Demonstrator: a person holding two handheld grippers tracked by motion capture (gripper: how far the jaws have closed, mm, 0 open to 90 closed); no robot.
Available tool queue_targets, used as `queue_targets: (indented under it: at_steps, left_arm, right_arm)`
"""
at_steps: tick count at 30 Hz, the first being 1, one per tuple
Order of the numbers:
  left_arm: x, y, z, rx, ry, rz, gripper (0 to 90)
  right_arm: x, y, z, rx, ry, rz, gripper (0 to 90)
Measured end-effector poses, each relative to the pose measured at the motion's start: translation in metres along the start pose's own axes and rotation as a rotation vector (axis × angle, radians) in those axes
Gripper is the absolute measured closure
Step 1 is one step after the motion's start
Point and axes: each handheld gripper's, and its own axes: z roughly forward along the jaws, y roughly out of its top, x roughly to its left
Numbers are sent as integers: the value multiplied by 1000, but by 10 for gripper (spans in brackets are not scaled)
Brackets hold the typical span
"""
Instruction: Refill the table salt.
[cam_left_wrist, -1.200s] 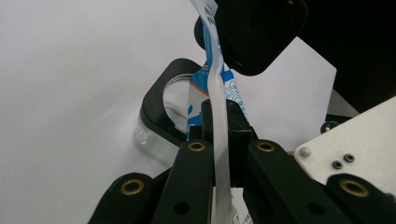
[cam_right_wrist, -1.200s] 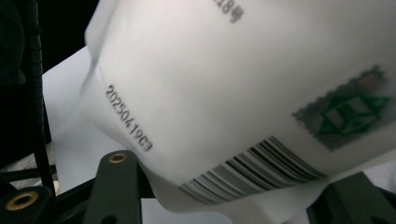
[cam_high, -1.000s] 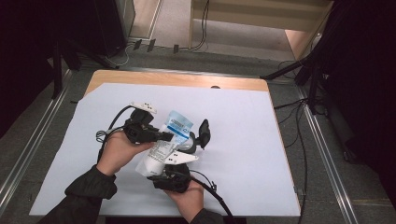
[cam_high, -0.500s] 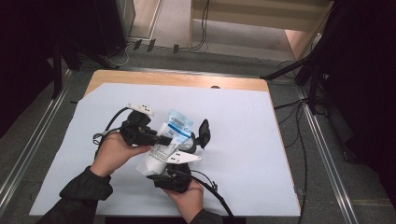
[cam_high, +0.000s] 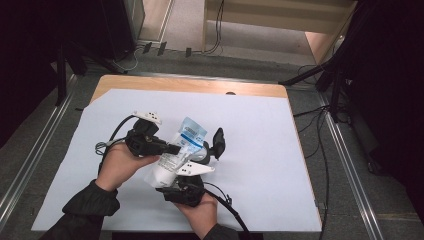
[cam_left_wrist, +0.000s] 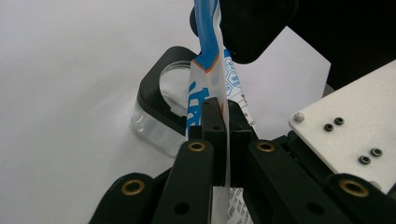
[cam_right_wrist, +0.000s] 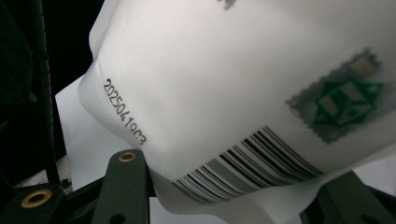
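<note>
In the high view, overhead light falls evenly on the white sheet (cam_high: 260, 150) over the counter, while the surroundings sink into darkness. In the right tool view, the pouch (cam_right_wrist: 261, 93) is softly blurred up close and glare-free.

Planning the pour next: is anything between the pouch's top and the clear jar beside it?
Nothing visible. The pouch, pinched in the left gripper, rises right beside the jar; only the jar's own black clamp surrounds its rim.
</note>
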Motion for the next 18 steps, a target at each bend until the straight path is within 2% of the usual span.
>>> queue_targets:
  at_steps: [5, 8, 12, 15, 18]
  left_arm:
    - [-1, 2, 7, 9, -2, -4, 900]
    - [-1, 2, 8, 12, 6, -6, 900]
    - [1, 1, 7, -2, 17, -21, 900]
    - [2, 1, 6, -16, 27, -44, 900]
    - [3, 1, 6, -21, 32, -53, 900]
  right_arm:
    - [5, -1, 2, 24, -24, -43, 512]
    - [8, -1, 3, 33, -30, -68, 551]
    - [5, 0, 3, 26, -29, -52, 586]
    - [2, 2, 1, 20, -18, -44, 573]
    - [-1, 4, 1, 17, 5, -10, 550]
